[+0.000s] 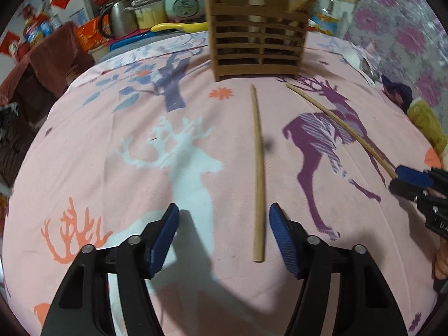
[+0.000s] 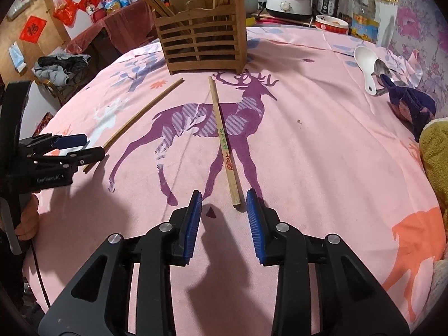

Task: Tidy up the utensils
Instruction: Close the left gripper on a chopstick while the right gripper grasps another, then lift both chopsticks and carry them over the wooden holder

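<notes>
Two wooden chopsticks lie on the pink deer-print tablecloth in front of a slatted wooden utensil holder that has several chopsticks standing in it. My left gripper is open, with one chopstick lying between its fingers near the right pad. My right gripper is open, and the near end of the printed chopstick lies just ahead between its fingers. Each gripper shows in the other's view: the right one, the left one.
A white spoon and a metal spoon lie at the table's far right, by a dark blue cloth item and a yellow-green towel. Rice cookers, pots, a bowl and a bottle stand behind the table.
</notes>
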A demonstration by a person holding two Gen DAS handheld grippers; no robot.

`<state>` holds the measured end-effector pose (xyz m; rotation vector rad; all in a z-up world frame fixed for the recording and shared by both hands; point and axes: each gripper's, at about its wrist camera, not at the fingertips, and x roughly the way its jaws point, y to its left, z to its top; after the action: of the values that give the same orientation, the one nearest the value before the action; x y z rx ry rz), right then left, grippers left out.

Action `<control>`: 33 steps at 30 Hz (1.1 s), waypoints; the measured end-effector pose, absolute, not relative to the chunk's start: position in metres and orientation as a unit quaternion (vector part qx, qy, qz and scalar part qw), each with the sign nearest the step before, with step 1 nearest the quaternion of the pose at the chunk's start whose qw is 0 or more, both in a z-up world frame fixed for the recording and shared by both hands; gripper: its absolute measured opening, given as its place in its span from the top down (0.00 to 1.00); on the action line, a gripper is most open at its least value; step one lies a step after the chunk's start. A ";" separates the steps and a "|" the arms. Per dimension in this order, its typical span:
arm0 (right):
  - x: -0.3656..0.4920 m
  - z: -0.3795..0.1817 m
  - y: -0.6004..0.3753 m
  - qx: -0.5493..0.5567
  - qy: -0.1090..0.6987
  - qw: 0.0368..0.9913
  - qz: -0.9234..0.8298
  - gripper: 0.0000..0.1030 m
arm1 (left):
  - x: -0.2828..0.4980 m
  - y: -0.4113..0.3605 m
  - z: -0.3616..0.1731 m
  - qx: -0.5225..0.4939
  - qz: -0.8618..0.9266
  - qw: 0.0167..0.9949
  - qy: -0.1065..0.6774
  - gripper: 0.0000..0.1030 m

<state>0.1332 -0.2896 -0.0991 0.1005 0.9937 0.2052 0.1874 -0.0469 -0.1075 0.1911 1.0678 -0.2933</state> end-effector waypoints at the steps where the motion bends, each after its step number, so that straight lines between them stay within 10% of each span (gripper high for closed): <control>1: 0.134 -0.100 -0.290 0.049 0.476 0.872 0.098 0.66 | 0.185 -0.049 -0.107 0.099 -0.139 0.848 0.502 0.42; 11: 0.136 -0.104 -0.288 0.047 0.477 0.872 0.099 0.92 | 0.176 -0.062 -0.106 0.112 -0.176 0.844 0.495 0.87; 26: 0.131 -0.103 -0.271 0.013 0.471 0.874 0.120 0.93 | 0.169 -0.058 -0.106 0.104 -0.170 0.844 0.498 0.80; 33: 0.128 -0.098 -0.272 0.019 0.458 0.880 0.125 0.94 | 0.164 -0.061 -0.098 0.107 -0.176 0.850 0.485 0.95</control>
<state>0.1277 -0.2716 -0.0980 0.0398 0.9555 0.2612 0.1636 -0.0614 -0.0983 0.2245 1.0206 -0.3712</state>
